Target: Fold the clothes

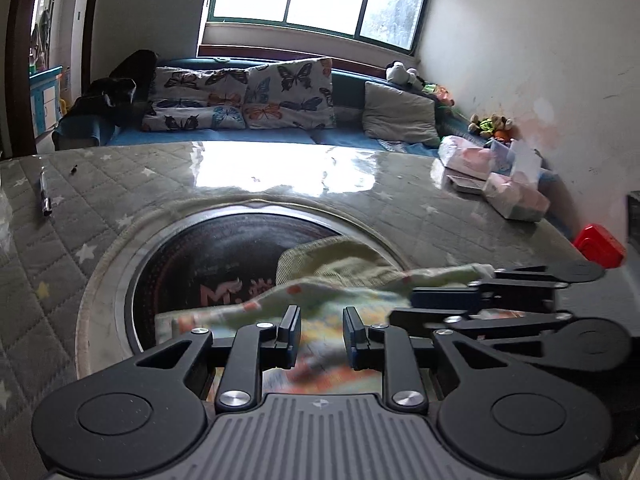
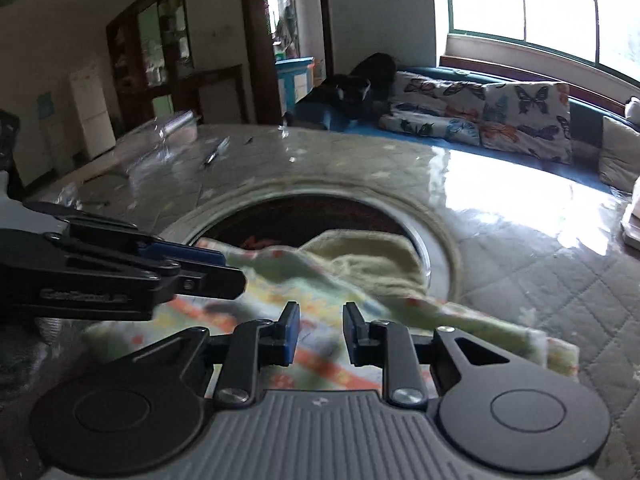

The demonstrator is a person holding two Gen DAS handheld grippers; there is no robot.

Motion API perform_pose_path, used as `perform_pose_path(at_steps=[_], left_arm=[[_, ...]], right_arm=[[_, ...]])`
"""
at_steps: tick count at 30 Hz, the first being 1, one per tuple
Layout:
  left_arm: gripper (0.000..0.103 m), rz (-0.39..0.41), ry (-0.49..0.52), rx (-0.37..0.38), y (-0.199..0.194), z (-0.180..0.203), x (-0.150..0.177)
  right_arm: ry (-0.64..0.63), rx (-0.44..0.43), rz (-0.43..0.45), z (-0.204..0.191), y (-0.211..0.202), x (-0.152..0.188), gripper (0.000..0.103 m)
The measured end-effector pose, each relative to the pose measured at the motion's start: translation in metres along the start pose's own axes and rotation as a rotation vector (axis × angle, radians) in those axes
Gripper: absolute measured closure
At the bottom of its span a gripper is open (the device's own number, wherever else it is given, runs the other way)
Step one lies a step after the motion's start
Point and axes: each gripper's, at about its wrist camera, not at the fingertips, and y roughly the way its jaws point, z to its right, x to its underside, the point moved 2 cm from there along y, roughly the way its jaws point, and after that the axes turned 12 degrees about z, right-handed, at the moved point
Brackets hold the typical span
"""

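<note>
Far left on the quilted grey table cover (image 1: 100, 208), a pen (image 1: 45, 194). Centre of the table, a round dark inset (image 1: 208, 264) with a soft green printed garment (image 1: 332, 276) bunched over its near rim and spilling right onto the cover. Left gripper (image 1: 322, 334) low over that cloth — jaws a little apart, nothing pinched between the pads. Right gripper (image 2: 320, 334) close beside it, likewise slightly parted above the garment's printed part, gripping nothing. Far right — plastic-wrapped packs (image 1: 492, 176) and a red box (image 1: 598, 246).
</note>
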Motion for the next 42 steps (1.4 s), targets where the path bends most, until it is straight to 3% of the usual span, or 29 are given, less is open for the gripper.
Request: perform_pose_path(at_steps=[5,11,19,25,42], left_arm=[[0.078,-0.012,0.014,0.013,-0.013,0.005,0.016],[0.079,-0.008,0.010,0.023,-0.025,0.007,0.028],[0.078,-0.005,0.056,0.005,-0.031,0.012,0.046],[0.078,0.014,0.059,-0.012,-0.040,0.011,0.048],[0.077,0.031,0.059,-0.028,-0.046,0.010,0.057]], right_arm=[[-0.006,0.019,-0.024,-0.002,0.009,0.006,0.076],[-0.015,0.008,0.028,-0.012,-0.019,0.001,0.076],[-0.069,-0.001,0.011,-0.033,-0.033,0.028,0.075],[-0.083,0.002,0.046,-0.036,-0.049,0.024,0.075],[-0.091,0.017,0.029,-0.038,-0.056,0.041,0.073]])
